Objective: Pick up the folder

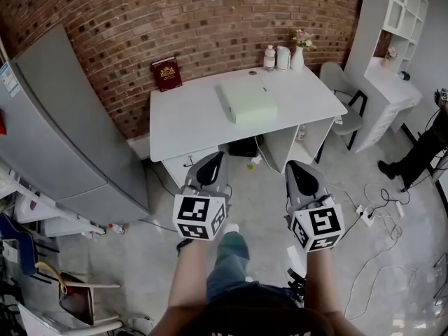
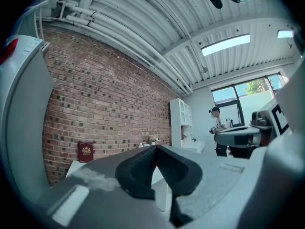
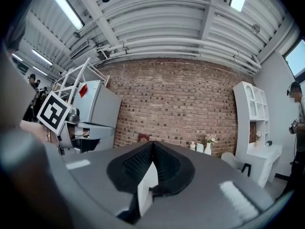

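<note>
Task thing: the folder [image 1: 246,102], pale green, lies flat on the white desk [image 1: 189,117], right of the middle of its top.
Folder from the grippers: in the head view, at about 1 o'clock from the left gripper [image 1: 215,158] and 11 o'clock from the right gripper [image 1: 295,166], well apart from both.
Neighbours: a red book [image 1: 166,73] leans on the brick wall at the folder's 10 o'clock; a vase [image 1: 298,56] stands at its 1 o'clock.
Done: nothing that shows; the folder is untouched.
Left: by my judgement all of it: reach the desk, spread the jaws, take an edge, lift.
Left gripper state [image 2: 156,148]: dark pads pressed together, nothing between them.
Right gripper state [image 3: 151,144]: pads pressed together too, empty.
Pose: both forearms stretch forward, and the grippers are held level, side by side with a gap between them, pointing at the desk.
Stance: the person is on the floor short of the desk.
</note>
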Demonstrator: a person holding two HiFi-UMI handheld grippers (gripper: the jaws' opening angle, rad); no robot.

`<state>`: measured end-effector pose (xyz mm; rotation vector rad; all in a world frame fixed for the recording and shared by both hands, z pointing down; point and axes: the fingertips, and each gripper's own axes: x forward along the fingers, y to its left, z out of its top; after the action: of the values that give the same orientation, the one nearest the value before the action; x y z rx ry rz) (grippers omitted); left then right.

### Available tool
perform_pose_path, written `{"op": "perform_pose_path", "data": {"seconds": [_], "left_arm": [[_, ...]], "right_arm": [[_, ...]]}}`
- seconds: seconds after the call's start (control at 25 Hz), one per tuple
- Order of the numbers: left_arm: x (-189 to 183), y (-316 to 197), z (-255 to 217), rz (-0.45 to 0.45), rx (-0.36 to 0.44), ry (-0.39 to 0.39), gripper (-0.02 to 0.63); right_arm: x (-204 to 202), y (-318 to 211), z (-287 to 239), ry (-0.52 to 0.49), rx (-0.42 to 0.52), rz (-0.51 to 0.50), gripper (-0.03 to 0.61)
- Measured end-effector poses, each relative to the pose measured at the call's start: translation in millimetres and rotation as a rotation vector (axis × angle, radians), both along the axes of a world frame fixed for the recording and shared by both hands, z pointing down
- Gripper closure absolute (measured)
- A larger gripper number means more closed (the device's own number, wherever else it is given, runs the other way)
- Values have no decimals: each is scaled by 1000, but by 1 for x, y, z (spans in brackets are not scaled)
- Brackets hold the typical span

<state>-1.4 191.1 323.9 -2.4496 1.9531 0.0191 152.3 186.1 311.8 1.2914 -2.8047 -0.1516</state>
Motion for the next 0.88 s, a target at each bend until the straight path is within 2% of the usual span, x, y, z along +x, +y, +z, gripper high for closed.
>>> {"op": "perform_pose_path", "data": {"seconds": [0.28, 0.56, 0.72, 0.88], "left_arm": [[-29, -77, 5, 29, 7, 7, 617], [-75, -172, 5, 65, -3, -9, 617], [-104, -224, 5, 88, -20, -7, 617], [-128, -273, 16, 105, -39, 8, 617]], "right_arm": [[-24, -70, 9, 2, -5, 39, 578], [-75, -162, 9, 2, -11, 60, 578], [-100, -216, 9, 6, -35, 112, 577], [-118, -262, 14, -42, -61, 131, 577]]}}
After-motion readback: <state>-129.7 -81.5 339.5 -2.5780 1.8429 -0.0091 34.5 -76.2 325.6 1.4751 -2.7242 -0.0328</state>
